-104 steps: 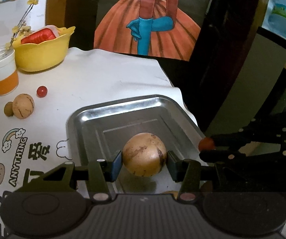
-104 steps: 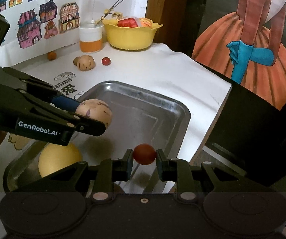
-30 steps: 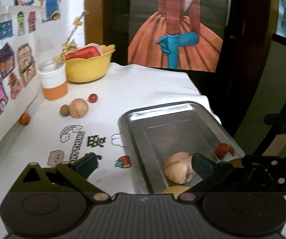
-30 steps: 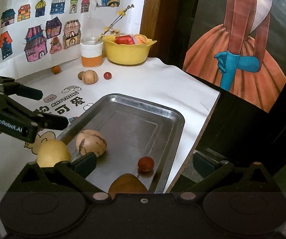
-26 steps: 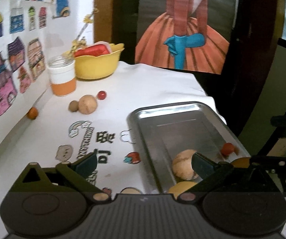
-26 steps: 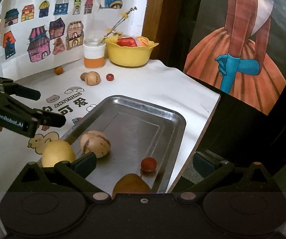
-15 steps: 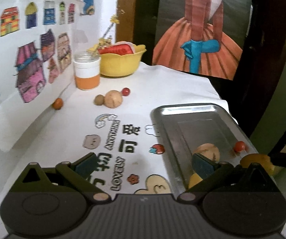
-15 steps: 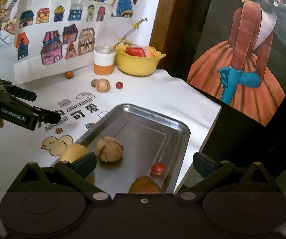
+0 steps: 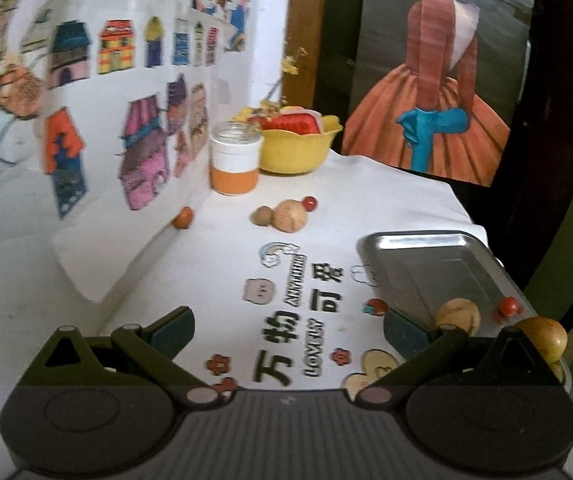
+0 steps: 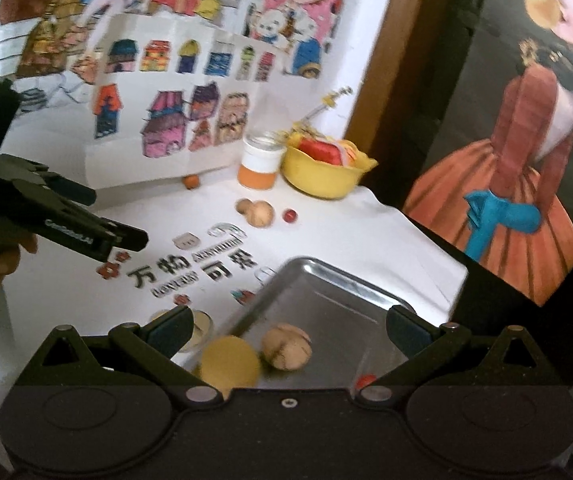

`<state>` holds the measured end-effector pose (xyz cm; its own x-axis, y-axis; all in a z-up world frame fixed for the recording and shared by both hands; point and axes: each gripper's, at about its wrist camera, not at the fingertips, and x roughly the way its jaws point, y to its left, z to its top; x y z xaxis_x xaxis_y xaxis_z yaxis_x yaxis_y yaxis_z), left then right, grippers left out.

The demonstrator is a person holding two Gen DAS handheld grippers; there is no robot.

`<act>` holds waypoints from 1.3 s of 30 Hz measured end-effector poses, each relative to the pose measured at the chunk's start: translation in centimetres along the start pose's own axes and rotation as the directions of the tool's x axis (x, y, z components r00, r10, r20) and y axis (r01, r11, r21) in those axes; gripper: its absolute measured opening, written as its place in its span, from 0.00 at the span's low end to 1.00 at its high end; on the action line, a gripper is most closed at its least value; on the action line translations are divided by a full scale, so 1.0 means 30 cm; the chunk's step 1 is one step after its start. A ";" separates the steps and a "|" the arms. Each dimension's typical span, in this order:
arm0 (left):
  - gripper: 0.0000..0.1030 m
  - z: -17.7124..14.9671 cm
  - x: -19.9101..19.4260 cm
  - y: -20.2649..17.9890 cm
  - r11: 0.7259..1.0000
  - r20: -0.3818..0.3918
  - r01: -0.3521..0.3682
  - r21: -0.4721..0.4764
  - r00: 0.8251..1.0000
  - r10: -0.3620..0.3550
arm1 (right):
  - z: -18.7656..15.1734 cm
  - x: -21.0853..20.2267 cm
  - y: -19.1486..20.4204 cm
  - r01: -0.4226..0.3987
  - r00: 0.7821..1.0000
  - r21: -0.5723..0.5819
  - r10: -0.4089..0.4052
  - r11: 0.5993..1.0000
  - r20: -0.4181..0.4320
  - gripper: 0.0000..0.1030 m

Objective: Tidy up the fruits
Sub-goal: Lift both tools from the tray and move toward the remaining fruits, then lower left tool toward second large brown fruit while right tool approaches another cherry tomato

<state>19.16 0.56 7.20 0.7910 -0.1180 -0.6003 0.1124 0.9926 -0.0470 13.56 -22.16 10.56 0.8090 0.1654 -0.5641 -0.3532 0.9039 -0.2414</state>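
A metal tray [image 10: 326, 292] lies at the table's near right corner. It holds a yellow fruit [image 10: 229, 362], a tan striped fruit [image 10: 286, 346] and a small red fruit [image 10: 364, 380]; the left wrist view also shows a brown fruit [image 9: 546, 338] at the near end. My right gripper [image 10: 288, 330] hovers open and empty above the tray's near end. My left gripper [image 9: 288, 330] is open and empty over the printed cloth left of the tray [image 9: 426, 256]. Far back on the cloth lie a tan fruit [image 9: 291, 216], a small brown one [image 9: 263, 215], a red one [image 9: 309, 201] and an orange one [image 9: 183, 217].
An orange-and-white jar [image 9: 235, 160] and a yellow bowl [image 9: 298, 146] of red items stand at the back by the wall. Drawings of houses hang on the left wall. The table drops off at the right edge, with a dark painting behind. A hand [image 10: 2, 264] holds the left gripper [image 10: 112, 218].
Both grippers let go of their fruits, the tan one and the red one, into the tray and opened. Both then pulled back and rose; the left one swung left over the cloth.
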 end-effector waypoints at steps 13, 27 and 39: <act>1.00 0.035 -0.031 0.149 0.997 0.043 -0.059 -0.043 0.997 0.060 | 0.163 0.033 0.137 -0.084 0.993 -0.087 0.091 0.993 0.077 0.99; 1.00 0.106 0.099 0.180 0.997 0.033 -0.048 -0.062 0.998 0.050 | 0.324 0.203 0.071 -0.120 0.987 -0.074 0.127 0.990 0.101 0.99; 1.00 0.173 0.312 0.135 1.000 0.033 -0.005 -0.031 0.999 0.006 | 0.419 0.514 -0.086 -0.152 0.988 0.016 0.151 0.988 0.030 0.99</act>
<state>30.14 3.30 5.52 0.8112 -0.1126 -0.5738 0.0897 0.9936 -0.0682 32.87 -16.98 12.42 0.7600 0.3123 -0.5699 -0.4643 0.8746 -0.1399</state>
